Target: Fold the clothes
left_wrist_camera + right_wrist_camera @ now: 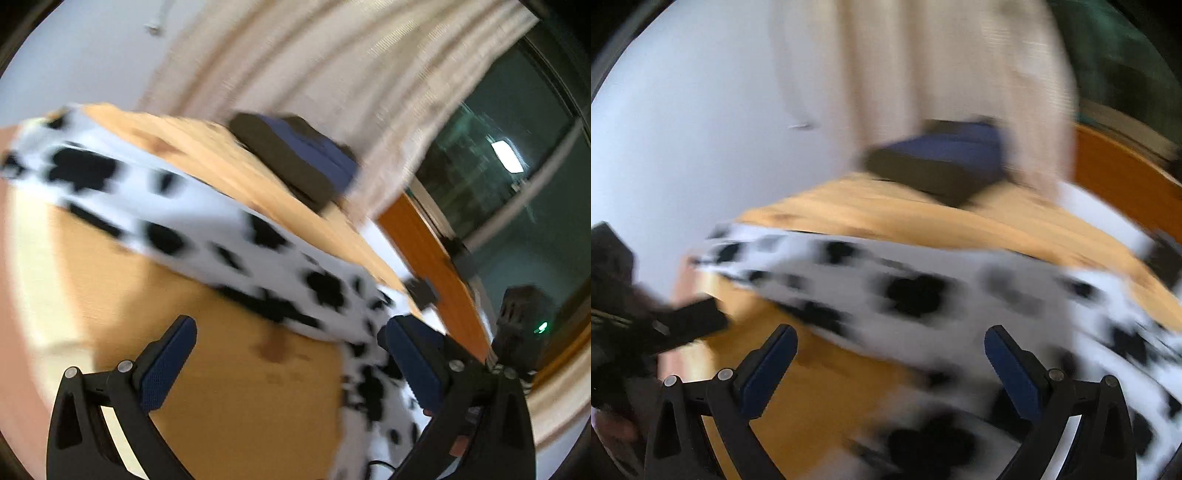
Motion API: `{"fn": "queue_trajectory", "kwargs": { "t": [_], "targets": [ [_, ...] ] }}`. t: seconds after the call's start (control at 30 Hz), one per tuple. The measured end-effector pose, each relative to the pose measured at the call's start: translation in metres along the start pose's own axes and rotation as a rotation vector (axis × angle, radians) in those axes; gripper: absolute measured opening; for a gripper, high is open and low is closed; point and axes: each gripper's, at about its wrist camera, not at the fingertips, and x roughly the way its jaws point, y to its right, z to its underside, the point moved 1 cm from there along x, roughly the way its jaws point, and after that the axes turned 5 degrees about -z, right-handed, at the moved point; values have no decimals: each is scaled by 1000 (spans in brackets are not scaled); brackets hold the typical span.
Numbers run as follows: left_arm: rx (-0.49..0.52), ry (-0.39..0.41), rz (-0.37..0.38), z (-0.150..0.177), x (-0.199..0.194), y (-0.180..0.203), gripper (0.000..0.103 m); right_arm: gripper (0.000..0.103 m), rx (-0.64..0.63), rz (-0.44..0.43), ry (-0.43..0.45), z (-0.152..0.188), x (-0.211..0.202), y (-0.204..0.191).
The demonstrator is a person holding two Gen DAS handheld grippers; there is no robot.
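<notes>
cow-print garment (207,229) lies in a long band across the wooden table (229,398), running in the left wrist view from upper left down to lower right, where it bunches and spills past the table edge. in the right wrist view the same cloth (916,291) crosses the middle of the frame and piles up at lower right. both views are smeared by motion, so hems and seams are hard to read.

left gripper (291,365) — jaws spread wide, nothing between them, bare wood showing in the gap; its right-hand pad sits against or just over the bunched cloth, we cannot tell which. right gripper (890,369) — jaws also spread, cloth under and beyond the gap but not pinched.

a stack of dark folded clothes (295,158) rests at the far side of the table, upper centre, near the pale curtain (332,74); well apart from the spotted piece.

our reading: the step is to take hold of the garment for spreading or a first fold. to do it well we would slow down, find a true edge or corner at each end, close on a single layer rather than the bunch, and pull the hanging part back onto the wood before folding. risk — grabbing the heap at lower right locks in creases.
</notes>
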Motion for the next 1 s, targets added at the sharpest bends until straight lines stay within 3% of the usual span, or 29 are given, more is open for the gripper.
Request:
{"fn": "queue_trajectory", "kwargs": {
  "t": [0.07,0.3,0.37,0.57,0.87,1.0],
  "targets": [
    [-56,47,-40,-12,-19,-29,103,103,-48,-107,-10,-16,27,-34],
    [-161,205,-166,-36,-86,-110,103,103,-223,-237,-44,-38,83,-127],
    [-196,252,-220,-38,-105,-132,103,103,-287,-242,-54,-40,96,-152],
    [-301,293,-281,-34,-131,-181,103,103,-474,-237,-98,-37,135,-218],
    [-341,297,-287,-31,-134,-195,103,102,-580,-155,-150,-36,180,-261],
    [-351,290,-286,-30,-136,-201,103,85,-545,-126,-181,-40,198,-262]
  ]
}}
